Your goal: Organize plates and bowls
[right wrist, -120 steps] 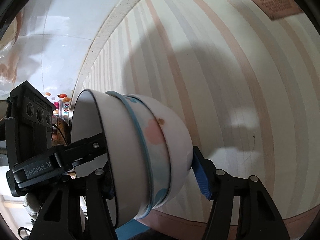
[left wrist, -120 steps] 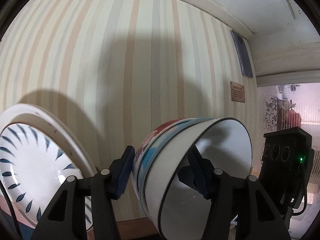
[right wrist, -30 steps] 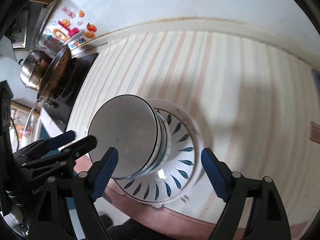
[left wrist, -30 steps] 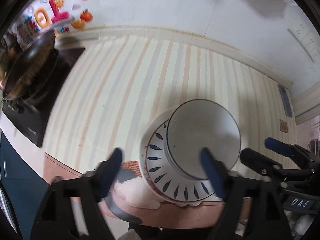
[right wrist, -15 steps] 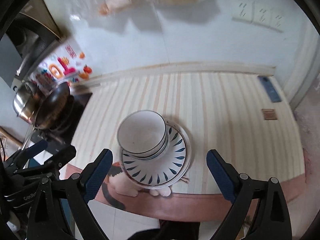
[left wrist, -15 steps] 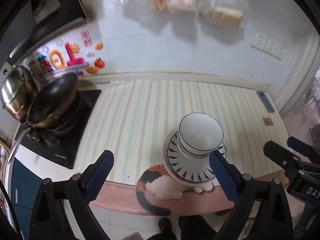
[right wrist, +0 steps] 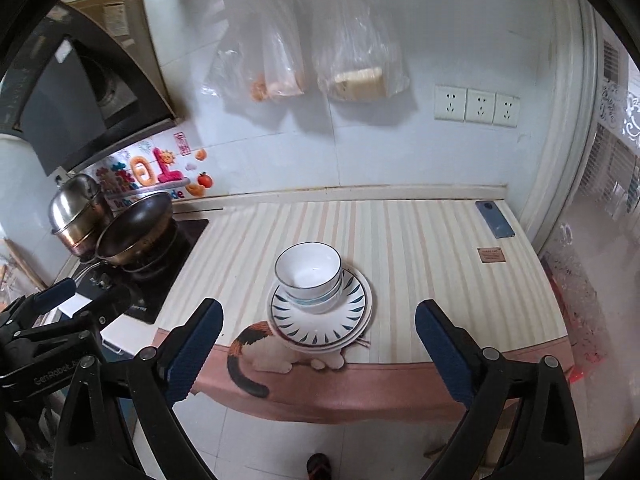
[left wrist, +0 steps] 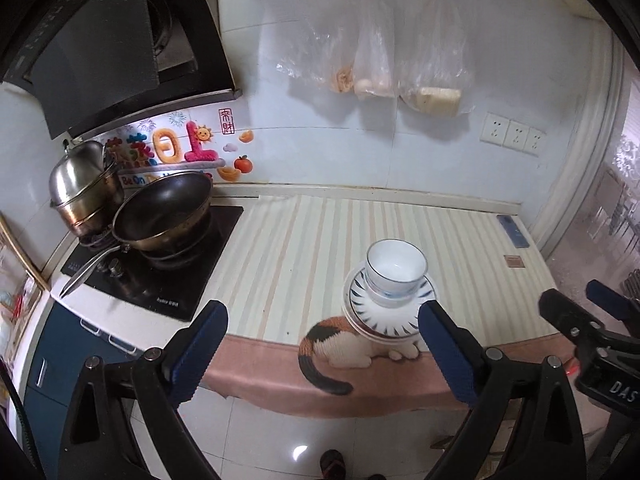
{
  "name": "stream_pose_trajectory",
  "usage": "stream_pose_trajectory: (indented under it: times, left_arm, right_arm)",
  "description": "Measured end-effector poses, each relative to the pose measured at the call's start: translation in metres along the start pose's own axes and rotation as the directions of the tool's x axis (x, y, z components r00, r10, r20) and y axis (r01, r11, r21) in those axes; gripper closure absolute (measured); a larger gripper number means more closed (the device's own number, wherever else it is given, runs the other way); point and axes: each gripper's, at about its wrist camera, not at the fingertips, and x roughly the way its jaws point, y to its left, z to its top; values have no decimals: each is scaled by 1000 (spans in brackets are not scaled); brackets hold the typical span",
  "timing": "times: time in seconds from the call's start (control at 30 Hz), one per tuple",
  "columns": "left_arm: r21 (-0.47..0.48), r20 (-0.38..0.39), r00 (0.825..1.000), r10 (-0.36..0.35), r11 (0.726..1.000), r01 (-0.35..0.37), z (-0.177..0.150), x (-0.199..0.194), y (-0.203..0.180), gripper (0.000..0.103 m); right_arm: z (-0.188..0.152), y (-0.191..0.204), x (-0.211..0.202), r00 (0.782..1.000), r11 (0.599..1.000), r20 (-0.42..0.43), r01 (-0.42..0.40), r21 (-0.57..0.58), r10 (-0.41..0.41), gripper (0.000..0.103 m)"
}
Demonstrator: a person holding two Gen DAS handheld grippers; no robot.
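A stack of white bowls (left wrist: 396, 268) (right wrist: 308, 268) stands upright on a stack of blue-leaf plates (left wrist: 400, 316) (right wrist: 352, 312) near the front edge of the striped counter. My left gripper (left wrist: 320, 320) hangs open in front of and above the counter edge, with nothing between its blue pads. My right gripper (right wrist: 319, 314) is likewise open and holds nothing, well back from the stack. Each gripper shows in the other's view: the right gripper (left wrist: 592, 312) at the right edge, the left gripper (right wrist: 80, 300) at the left edge.
A dark wok (left wrist: 164, 212) and a steel pot (left wrist: 80, 184) sit on the black hob at left under a range hood. Plastic bags (left wrist: 372, 52) hang on the wall. A phone (right wrist: 494, 220) lies at the counter's back right. A shoe (left wrist: 332, 464) shows on the floor.
Four seconds ago both grippers carried the bowls together. Over the last second both drew back and upward from the stack, their jaws spread wider, and the bowls stay on the plates.
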Motion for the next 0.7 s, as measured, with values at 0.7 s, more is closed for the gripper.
stream_pose_trajectory:
  times: [0.7]
  left_arm:
    - [-22,44,999,22,1000,-22,-44,-66,-3,5]
  right_arm:
    - [-38,-5,-71,998,999,58,-11,-40,13,3]
